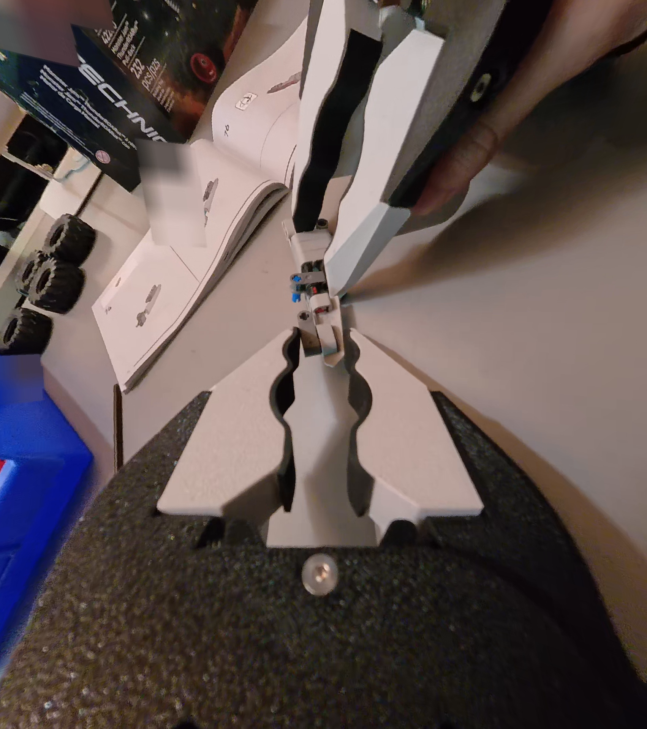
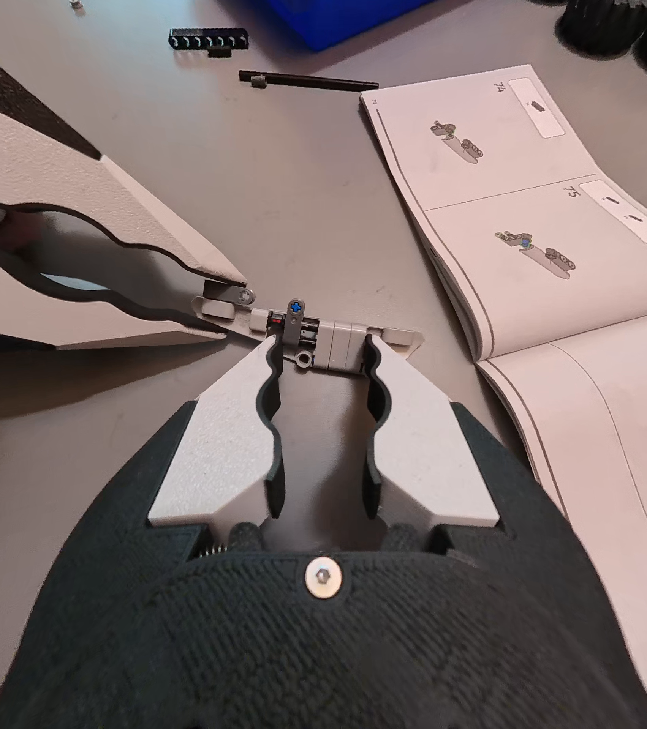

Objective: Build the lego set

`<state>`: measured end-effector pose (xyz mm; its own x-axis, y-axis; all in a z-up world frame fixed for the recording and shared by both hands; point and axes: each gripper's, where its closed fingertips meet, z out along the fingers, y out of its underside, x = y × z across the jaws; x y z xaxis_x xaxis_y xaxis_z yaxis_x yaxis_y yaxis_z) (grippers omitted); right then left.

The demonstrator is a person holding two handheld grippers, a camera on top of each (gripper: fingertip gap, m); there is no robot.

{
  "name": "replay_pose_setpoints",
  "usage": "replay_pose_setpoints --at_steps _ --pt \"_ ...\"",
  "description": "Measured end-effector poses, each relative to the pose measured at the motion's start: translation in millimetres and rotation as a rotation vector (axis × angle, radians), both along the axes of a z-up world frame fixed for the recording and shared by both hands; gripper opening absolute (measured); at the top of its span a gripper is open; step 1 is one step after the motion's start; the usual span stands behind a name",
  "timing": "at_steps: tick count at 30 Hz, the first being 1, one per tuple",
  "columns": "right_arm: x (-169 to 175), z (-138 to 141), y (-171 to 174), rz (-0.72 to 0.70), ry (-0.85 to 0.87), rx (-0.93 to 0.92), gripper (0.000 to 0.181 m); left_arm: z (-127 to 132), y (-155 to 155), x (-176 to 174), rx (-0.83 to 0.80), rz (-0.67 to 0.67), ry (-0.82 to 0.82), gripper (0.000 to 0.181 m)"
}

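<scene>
Grey lego assembly (image 2: 306,331) lay low over the grey counter (image 2: 314,177), spanning both tools. Left tool (image 2: 231,311) clamped its left end, on a grey link. Right tool (image 2: 323,349) gripped the blocky right section, its pads against both sides. Open instruction booklet (image 2: 511,205) lay just right. Black beam (image 2: 209,39) and axle (image 2: 306,80) lay beyond; black tyres (image 1: 57,268) and a blue bin (image 1: 17,513) farther off.
</scene>
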<state>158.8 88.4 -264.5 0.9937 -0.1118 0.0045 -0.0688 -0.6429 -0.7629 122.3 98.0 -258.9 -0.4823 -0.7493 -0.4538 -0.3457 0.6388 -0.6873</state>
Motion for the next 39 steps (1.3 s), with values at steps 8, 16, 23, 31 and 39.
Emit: replay_pose_setpoints --at_steps 8,16,23,31,39 --pt "0.6 -0.3 0.3 -0.004 -0.019 -0.003 0.04 -1.4 2.0 1.6 0.017 -0.044 0.003 0.019" --pt "0.6 -0.2 0.5 -0.007 -0.015 -0.002 0.041 -1.1 1.4 1.5 0.007 -0.024 0.001 0.019" --pt "2.4 -0.1 0.6 -0.023 -0.022 -0.003 0.04 -1.1 -0.1 1.7 -0.047 0.028 0.036 0.019" --pt "2.3 -0.1 0.6 -0.023 -0.031 -0.003 0.04 -1.4 -0.2 1.4 -0.039 0.024 0.035 0.019" --pt "2.9 1.3 0.7 -0.028 -0.089 -0.002 0.04 -1.9 1.0 1.6 -0.012 0.04 0.026 0.019"
